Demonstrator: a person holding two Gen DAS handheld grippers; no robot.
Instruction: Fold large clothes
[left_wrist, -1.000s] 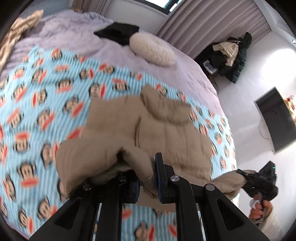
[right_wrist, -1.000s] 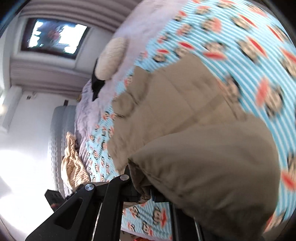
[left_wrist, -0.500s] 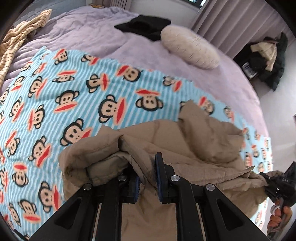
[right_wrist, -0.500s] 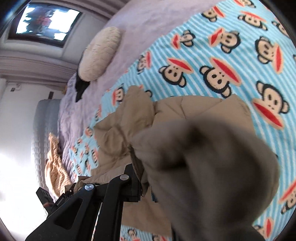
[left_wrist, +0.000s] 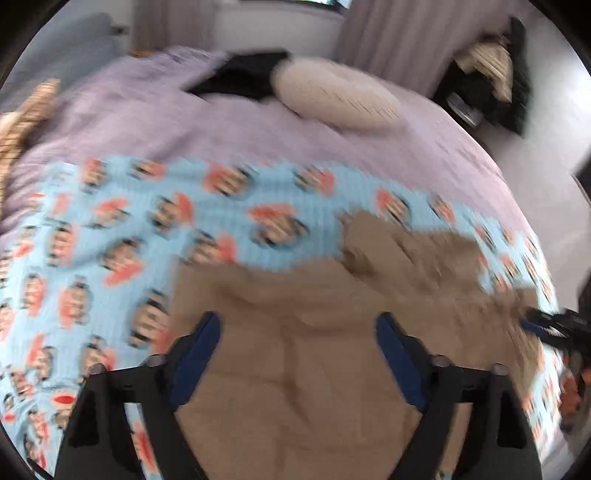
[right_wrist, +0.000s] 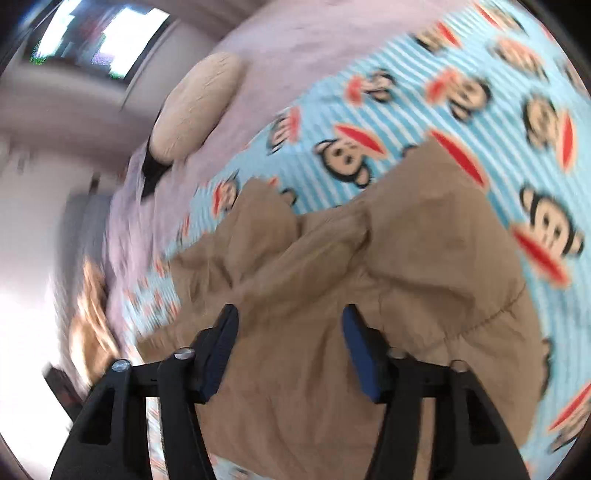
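Note:
A tan puffy jacket (left_wrist: 295, 332) lies folded on a blue monkey-print blanket (left_wrist: 110, 240) on the bed. It also shows in the right wrist view (right_wrist: 332, 277). My left gripper (left_wrist: 297, 325) is open and empty just above the jacket's near part. My right gripper (right_wrist: 290, 321) is open and empty above the jacket's folded layers. The right gripper also appears at the right edge of the left wrist view (left_wrist: 546, 328). The left wrist view is blurred.
A lilac bedspread (left_wrist: 258, 129) covers the far bed, with a round cream cushion (left_wrist: 332, 96) and a black garment (left_wrist: 240, 74). A striped tan cloth (left_wrist: 22, 122) lies at far left. Dark clothes (left_wrist: 491, 74) are piled at back right.
Both grippers held the jacket's raised edge, carried it forward over the jacket, and have now opened and let go. The folded layer lies on the jacket.

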